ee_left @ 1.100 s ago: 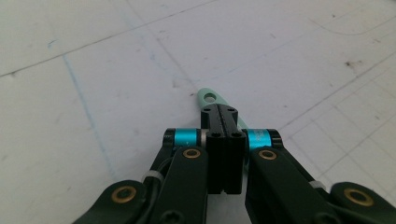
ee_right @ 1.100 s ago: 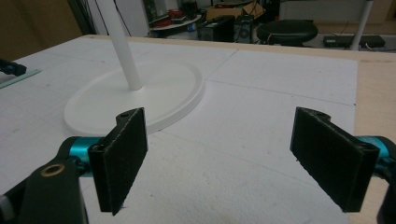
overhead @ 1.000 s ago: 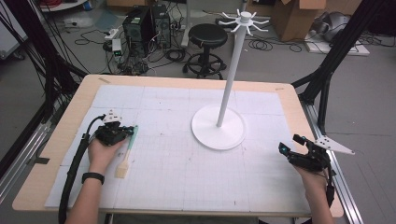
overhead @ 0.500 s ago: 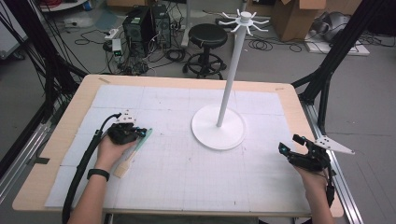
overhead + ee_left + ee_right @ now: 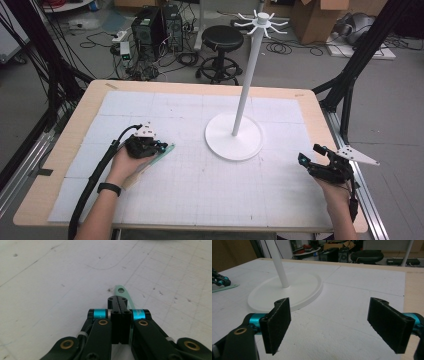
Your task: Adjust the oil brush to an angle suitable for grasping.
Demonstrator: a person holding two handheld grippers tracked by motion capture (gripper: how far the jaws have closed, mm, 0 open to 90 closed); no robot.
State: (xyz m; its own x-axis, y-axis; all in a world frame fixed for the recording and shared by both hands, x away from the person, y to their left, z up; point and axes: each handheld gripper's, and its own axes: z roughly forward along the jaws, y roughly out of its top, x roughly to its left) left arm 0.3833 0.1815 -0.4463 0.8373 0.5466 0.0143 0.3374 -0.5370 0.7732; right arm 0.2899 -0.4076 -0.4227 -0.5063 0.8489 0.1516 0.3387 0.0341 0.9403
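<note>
My left gripper [image 5: 157,146] [image 5: 117,298] is on the left half of the white mat, its jaws pressed together. It is shut on a flat utensil with a mint-green handle [image 5: 168,150] [image 5: 121,291]. The handle's holed end pokes out just past the fingertips, and a pale end trails back under the hand. My right gripper [image 5: 309,153] [image 5: 334,322] rests near the table's right edge, open wide, with nothing between its pads [image 5: 275,322]. It faces the white hanger stand [image 5: 234,140] [image 5: 287,293]. The left gripper [image 5: 219,280] and the green handle [image 5: 225,287] appear far off in the right gripper view.
The stand's round base sits mid-table, and its tall pole [image 5: 247,85] ends in a ring of hooks [image 5: 261,21]. The wooden table edge [image 5: 320,120] frames the mat. A stool [image 5: 222,37], computers and cables lie on the floor beyond.
The left hand has moved right across the mat toward the stand, carrying the green-handled utensil with it. The right gripper has stayed put.
</note>
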